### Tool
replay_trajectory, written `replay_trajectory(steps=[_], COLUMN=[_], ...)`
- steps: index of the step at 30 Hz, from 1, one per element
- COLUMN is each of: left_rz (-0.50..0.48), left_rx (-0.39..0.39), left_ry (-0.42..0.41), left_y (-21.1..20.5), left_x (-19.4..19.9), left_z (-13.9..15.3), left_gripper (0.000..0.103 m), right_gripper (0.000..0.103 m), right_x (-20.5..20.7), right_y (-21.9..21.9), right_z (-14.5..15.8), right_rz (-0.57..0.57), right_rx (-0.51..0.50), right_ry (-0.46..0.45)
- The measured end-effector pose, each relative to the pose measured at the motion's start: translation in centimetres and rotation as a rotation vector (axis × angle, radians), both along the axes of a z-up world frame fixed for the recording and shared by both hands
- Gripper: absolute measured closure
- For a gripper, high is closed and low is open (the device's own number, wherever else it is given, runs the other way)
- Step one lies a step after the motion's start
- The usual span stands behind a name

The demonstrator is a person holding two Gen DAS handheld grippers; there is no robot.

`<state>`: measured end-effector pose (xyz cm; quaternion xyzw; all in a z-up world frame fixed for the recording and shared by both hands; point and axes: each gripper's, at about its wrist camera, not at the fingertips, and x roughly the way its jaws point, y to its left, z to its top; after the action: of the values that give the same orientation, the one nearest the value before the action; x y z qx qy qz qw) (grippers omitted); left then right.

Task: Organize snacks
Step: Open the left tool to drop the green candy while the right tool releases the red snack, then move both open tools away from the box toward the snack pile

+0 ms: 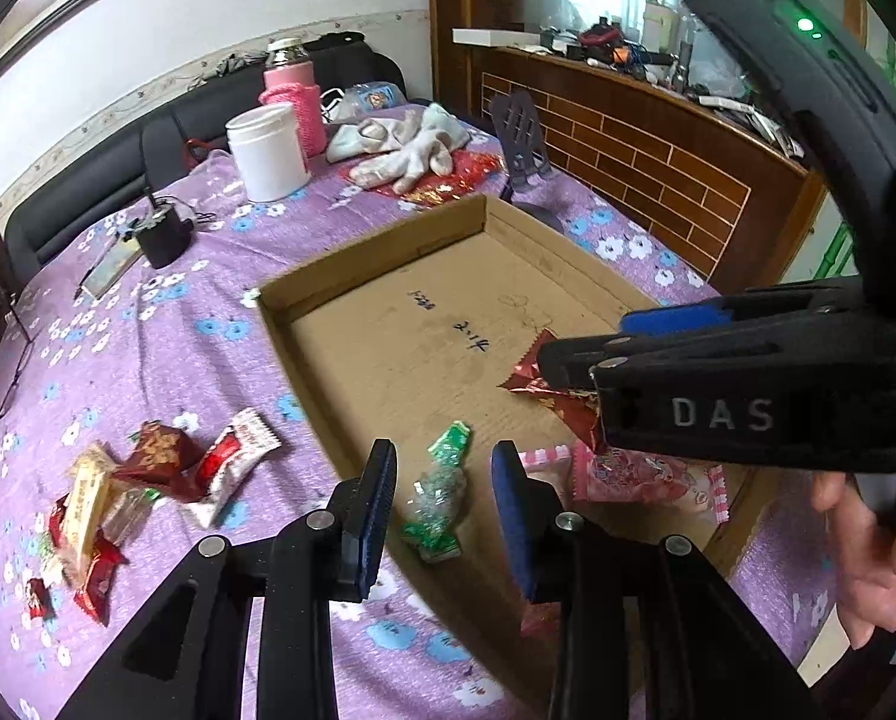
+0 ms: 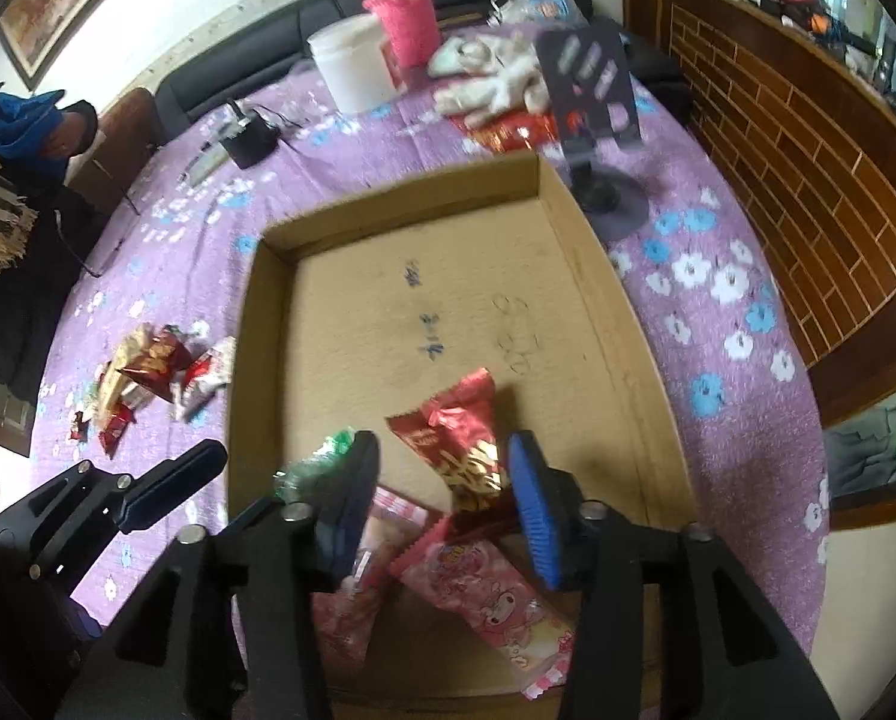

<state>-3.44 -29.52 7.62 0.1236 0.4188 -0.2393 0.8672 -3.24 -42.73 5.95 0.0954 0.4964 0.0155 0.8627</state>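
A shallow cardboard tray [image 1: 376, 240] [image 2: 400, 198] lies on the purple flowered cloth. On the tray floor are a green-and-clear candy [image 1: 442, 492] [image 2: 322, 456], a red snack packet [image 1: 538, 384] [image 2: 460, 438] and pink packets [image 1: 646, 474] [image 2: 490, 588]. My left gripper [image 1: 445, 510] is open just above the green candy, its pads clear of it on both sides. My right gripper [image 2: 442, 504] [image 1: 580, 348] is open over the red packet and does not touch it. A pile of wrapped snacks [image 1: 136, 480] [image 2: 148, 378] lies on the cloth left of the tray.
At the back stand a white jar [image 1: 268, 150], a pink-sleeved bottle [image 1: 295, 102], white gloves [image 1: 400, 150] and a dark phone stand [image 1: 523, 138] [image 2: 592, 90]. A black charger [image 1: 160, 234] and glasses [image 1: 10, 360] lie at the left. A hand [image 1: 868, 558] holds the right gripper.
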Motion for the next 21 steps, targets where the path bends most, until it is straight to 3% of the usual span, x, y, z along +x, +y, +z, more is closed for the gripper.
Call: replay_trajectory(steps=[3,14,18,21], left_rz=[0.021,0.117,0.164,0.201], left_rx=[-0.011,-0.064,-0.08,-0.09], left_ry=[-0.011,-0.039,-0.043,-0.039], left_y=[1.2,6.8,9.4,11.3], left_x=[-0.1,-0.1,-0.3,-0.4], left_z=[0.5,2.4,2.8,2.7], left_gripper=[0.069,0.069,0.069,0.069], right_gripper=[0.039,0.039,0.041,0.041], right_x=[-0.1,-0.2,-0.2,-0.2], right_y=[0.7,4.1,5.6,7.6], right_z=[1.2,3.8,4.0,4.3], right_rz=[-0.008,0.026,0.048,0.104], right_rx=[-0.026,0.032,0.108,0.088], right_ry=[-0.026,-0.063,-0.06,-0.057])
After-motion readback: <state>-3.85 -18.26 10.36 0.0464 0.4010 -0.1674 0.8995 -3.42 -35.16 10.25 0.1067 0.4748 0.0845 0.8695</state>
